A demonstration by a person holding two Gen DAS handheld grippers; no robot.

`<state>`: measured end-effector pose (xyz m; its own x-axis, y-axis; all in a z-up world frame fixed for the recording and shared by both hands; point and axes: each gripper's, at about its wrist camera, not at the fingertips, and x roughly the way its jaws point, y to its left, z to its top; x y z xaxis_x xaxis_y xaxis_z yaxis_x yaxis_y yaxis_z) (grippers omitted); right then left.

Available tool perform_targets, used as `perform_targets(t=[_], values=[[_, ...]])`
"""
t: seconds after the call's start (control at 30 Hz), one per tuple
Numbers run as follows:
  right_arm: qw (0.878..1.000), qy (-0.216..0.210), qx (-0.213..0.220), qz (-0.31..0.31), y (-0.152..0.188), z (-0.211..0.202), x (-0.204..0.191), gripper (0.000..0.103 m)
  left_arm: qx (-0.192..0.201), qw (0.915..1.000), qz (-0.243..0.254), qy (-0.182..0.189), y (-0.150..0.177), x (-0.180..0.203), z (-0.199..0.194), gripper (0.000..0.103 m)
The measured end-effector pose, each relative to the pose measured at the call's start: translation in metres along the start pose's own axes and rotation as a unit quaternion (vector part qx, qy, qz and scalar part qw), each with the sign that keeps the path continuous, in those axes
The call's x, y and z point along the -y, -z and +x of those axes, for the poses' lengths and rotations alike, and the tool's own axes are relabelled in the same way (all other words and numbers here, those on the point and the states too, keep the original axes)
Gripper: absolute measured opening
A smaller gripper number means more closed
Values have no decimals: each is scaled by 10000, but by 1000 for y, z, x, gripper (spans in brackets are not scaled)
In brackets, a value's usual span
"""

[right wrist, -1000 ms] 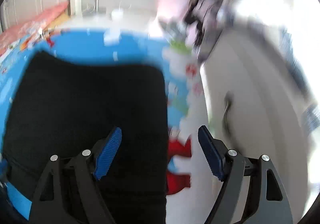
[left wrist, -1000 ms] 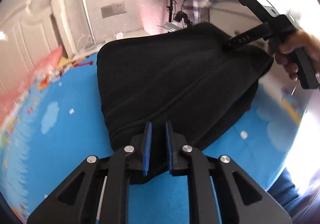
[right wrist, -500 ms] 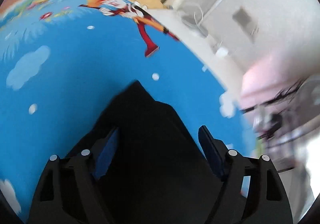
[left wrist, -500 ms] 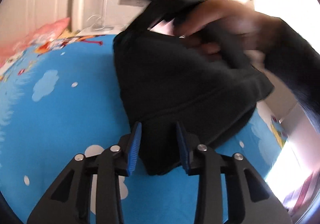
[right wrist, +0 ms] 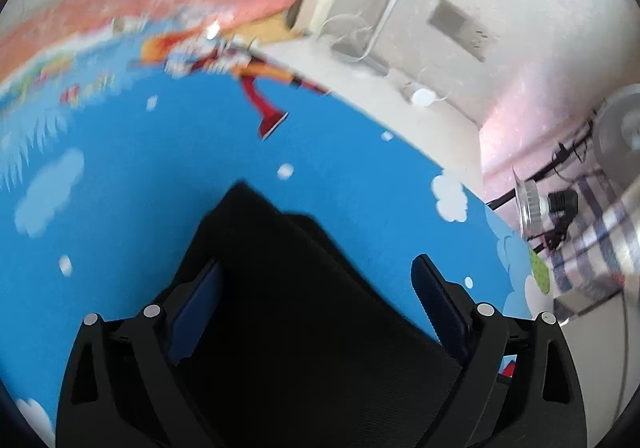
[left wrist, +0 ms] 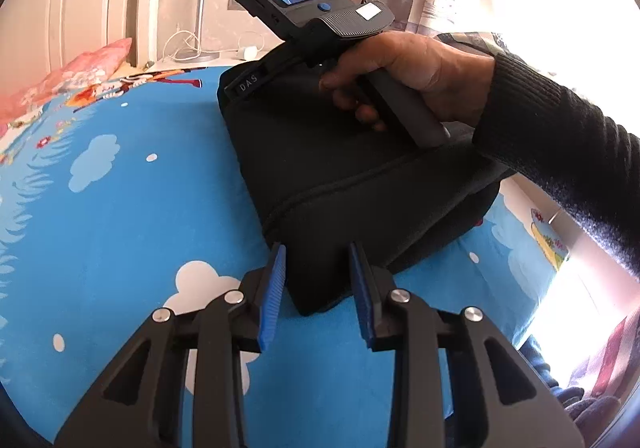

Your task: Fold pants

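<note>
The left tool point(left wrist: 317, 290) is found part-open, its blue ribbed pads point(left wrist: 273, 294) set either side of the near corner of the folded black fabric pants point(left wrist: 344, 175); a gap shows on each side of the cloth, so the pads are not seen to press on it and no grip is recorded. The right tool point(right wrist: 316, 300) is observed with its jaws opening wide, the far corner of the same pants lying between them and clear of the right-hand pad; contact at the left-hand pad cannot be told. It is carried by a hand point(left wrist: 404, 75) in a dark knit sleeve.

The pants are laid as a compact bundle on the blue cloud-printed bedsheet point(left wrist: 120, 228). Taken from the left tool, the bundle runs away and slightly rightward, a seam crossing it. The two tools are placed at opposite ends of that long axis. It is judged that any further fold would be led along this axis, the left tool being nearer the lower corner.
</note>
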<state>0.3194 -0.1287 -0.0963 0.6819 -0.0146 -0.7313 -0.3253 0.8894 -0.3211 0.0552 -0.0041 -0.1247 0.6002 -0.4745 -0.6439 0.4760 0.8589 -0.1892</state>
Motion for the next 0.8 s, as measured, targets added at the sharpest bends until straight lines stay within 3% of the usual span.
perform_targets(t=[0.07, 0.17, 0.23, 0.33, 0.43, 0.53, 0.6, 0.63, 0.73, 0.8], values=[[9984, -144, 292, 468, -1, -13, 16, 90, -19, 9999, 101, -47, 1, 4, 0, 32], [9889, 401, 709, 1245, 2, -38, 52, 91, -41, 9997, 228, -99, 3, 7, 0, 34], [9805, 424, 799, 1743, 13, -59, 81, 91, -56, 9991, 389, -169, 4, 12, -1, 35], [9703, 430, 699, 2274, 49, -96, 124, 91, -41, 9967, 770, -268, 7, 22, -5, 39], [9689, 857, 434, 2282, 101, -129, 144, 91, 173, 9965, 740, -347, -2, 20, -15, 38], [9704, 1046, 66, 2177, 151, -142, 147, 91, 401, 9989, 241, -59, -37, -1, -18, 35], [9687, 1049, -130, 2246, 180, -143, 144, 86, 458, 9989, -90, 0, -76, -22, -1, 24], [9685, 998, -257, 2268, 190, -139, 141, 77, 427, 9989, -207, -6, -95, -32, 11, 14], [9612, 682, -295, 2656, 214, -130, 140, 74, 123, 9973, -708, 132, -152, -68, 70, 2], [9564, 563, -248, 2854, 219, -128, 141, 74, -477, 9904, -1175, 546, -180, -93, 124, 2]])
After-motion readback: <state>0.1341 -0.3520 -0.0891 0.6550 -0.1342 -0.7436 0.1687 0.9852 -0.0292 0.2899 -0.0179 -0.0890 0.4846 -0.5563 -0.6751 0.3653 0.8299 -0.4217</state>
